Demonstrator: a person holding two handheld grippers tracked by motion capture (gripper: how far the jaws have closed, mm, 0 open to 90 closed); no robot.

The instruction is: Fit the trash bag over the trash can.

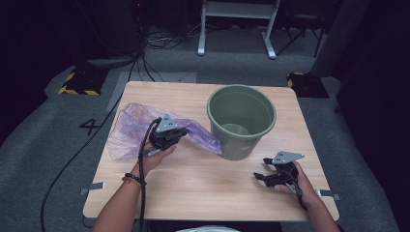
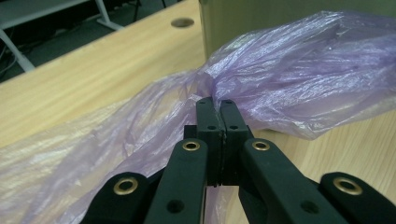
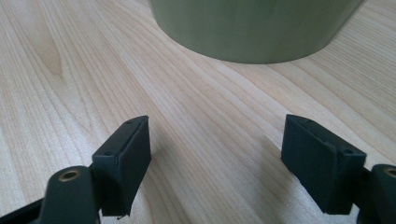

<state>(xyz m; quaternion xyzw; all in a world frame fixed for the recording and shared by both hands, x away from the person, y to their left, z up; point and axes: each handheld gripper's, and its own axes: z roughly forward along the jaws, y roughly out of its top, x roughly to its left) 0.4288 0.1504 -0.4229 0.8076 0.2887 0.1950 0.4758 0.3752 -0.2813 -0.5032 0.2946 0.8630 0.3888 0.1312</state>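
Note:
A thin purple plastic bag (image 1: 130, 130) lies crumpled on the left half of the wooden table (image 1: 203, 188), one end stretching to the foot of a green bucket (image 1: 241, 121). My left gripper (image 1: 170, 135) is shut on the bag's middle; in the left gripper view the jaws pinch a gathered fold of the bag (image 2: 289, 79), with my left gripper (image 2: 216, 103) just off the tabletop. The bucket stands upright and looks empty. My right gripper (image 1: 263, 169) rests open near the front right of the table. In the right gripper view my right gripper (image 3: 217, 154) holds nothing, and the bucket's wall (image 3: 252, 28) is just ahead.
Grey carpet surrounds the table, with a white frame (image 1: 237, 24) and cables at the back. Black blocks with yellow stripes (image 1: 77, 82) sit on the floor off the far left corner. A round hole in the table (image 2: 182, 22) lies past the bag.

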